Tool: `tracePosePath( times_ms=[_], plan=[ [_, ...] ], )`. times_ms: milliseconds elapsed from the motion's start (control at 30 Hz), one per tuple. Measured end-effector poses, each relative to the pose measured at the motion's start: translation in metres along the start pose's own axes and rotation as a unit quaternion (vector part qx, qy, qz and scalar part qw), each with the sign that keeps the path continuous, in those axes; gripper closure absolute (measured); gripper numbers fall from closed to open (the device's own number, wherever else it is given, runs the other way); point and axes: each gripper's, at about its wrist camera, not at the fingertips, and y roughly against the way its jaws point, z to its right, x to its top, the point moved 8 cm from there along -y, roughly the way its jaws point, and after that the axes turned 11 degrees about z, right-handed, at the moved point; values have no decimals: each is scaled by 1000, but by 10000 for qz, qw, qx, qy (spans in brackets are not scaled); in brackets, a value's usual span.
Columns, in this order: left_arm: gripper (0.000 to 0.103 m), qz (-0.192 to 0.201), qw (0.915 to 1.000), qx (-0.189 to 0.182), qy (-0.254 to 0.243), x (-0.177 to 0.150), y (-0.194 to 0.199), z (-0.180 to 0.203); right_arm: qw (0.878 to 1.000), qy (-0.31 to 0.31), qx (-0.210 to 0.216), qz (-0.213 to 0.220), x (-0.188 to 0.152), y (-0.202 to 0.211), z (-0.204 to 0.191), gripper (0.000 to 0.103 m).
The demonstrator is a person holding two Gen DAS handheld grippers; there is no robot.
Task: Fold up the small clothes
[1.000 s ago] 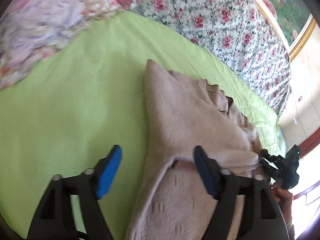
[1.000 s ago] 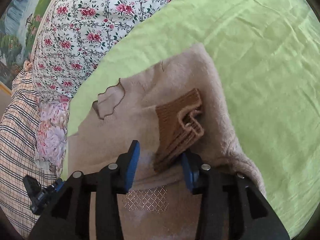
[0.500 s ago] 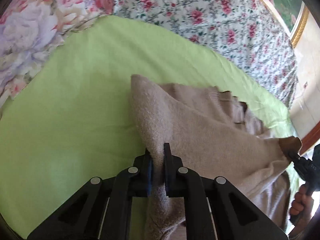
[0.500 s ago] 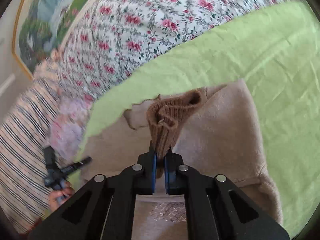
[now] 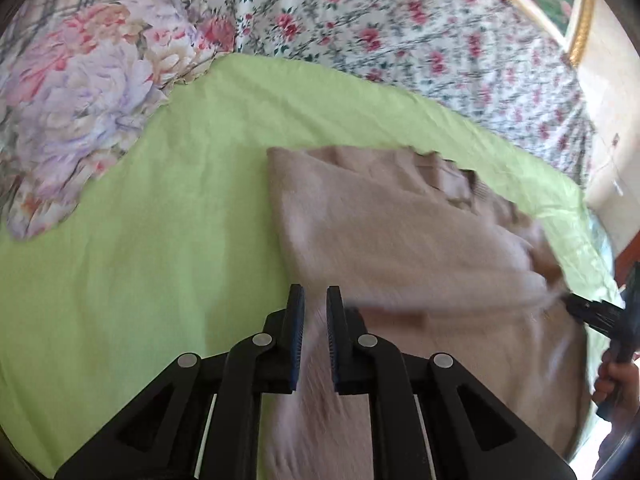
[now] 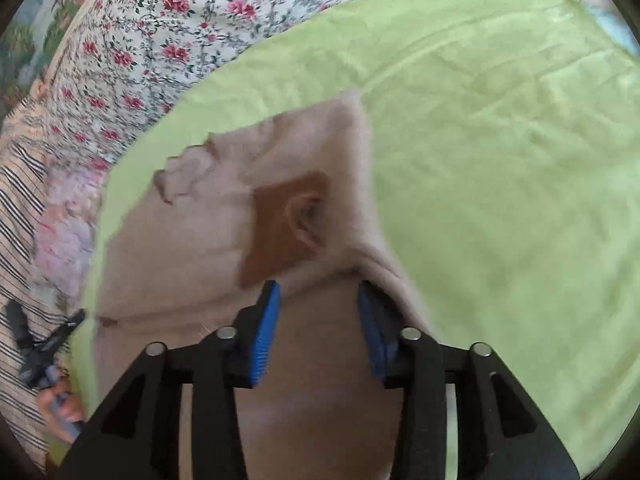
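A beige knitted sweater lies on the green sheet, one sleeve folded across its body. My left gripper sits over the sweater's left edge, jaws a narrow gap apart with beige fabric showing between them. In the right wrist view the sweater shows its scalloped collar and a brown ribbed cuff lying on the body. My right gripper is open just behind the cuff, holding nothing. Both views are motion-blurred.
Floral bedding and a pastel flowered pillow border the sheet at the back. A striped blanket lies at the left of the right wrist view. The other hand and gripper show at the right edge.
Both grippers were shut on the sweater half a second ago, the right on the brown cuff. The right has opened and the cuff now lies on the body; the left jaws have parted slightly.
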Motion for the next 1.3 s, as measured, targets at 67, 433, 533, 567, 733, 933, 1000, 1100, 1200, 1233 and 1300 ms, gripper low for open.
tracePosePath(
  times_ms=[67, 433, 533, 567, 733, 933, 1000, 1100, 1200, 1233, 1300],
  plan=[
    [82, -28, 9999, -95, 96, -14, 21, 6, 10000, 47, -57, 47, -5, 22, 10, 60],
    [53, -286, 9995, 158, 9, -99, 108, 17, 9951, 980, 156, -29, -82, 135, -14, 60],
    [50, -442, 9986, 229, 196, -128, 132, 14, 9916, 1228, 304, -262, -123, 150, -37, 60],
    [50, -495, 9983, 207, 245, -136, 138, 12, 9901, 1309, 353, -349, -135, 153, -44, 60],
    [44, -952, 9950, 141, 278, -192, 166, 12, 9791, 1844, 182, -843, -191, 157, -61, 60],
    [43, -1434, 9887, 138, 408, -245, 170, 6, 9700, 2209, -290, -974, -210, 141, -64, 60],
    [43, -1525, 9872, 125, 453, -254, 167, 6, 9648, 2389, -452, -1005, -215, 137, -63, 60],
    [43, -1587, 9863, 59, 441, -260, 158, 8, 9616, 2532, -459, -955, -216, 137, -58, 64],
    [54, -1669, 9856, -62, 263, -261, 154, 14, 9703, 2228, -294, -892, -209, 147, -44, 93],
    [63, -1676, 9855, -155, 211, -261, 154, 16, 9763, 1954, -138, -922, -205, 151, -37, 93],
    [89, -1686, 9850, -376, 60, -261, 158, 23, 9862, 1357, 200, -922, -196, 161, -20, 93]
  ],
)
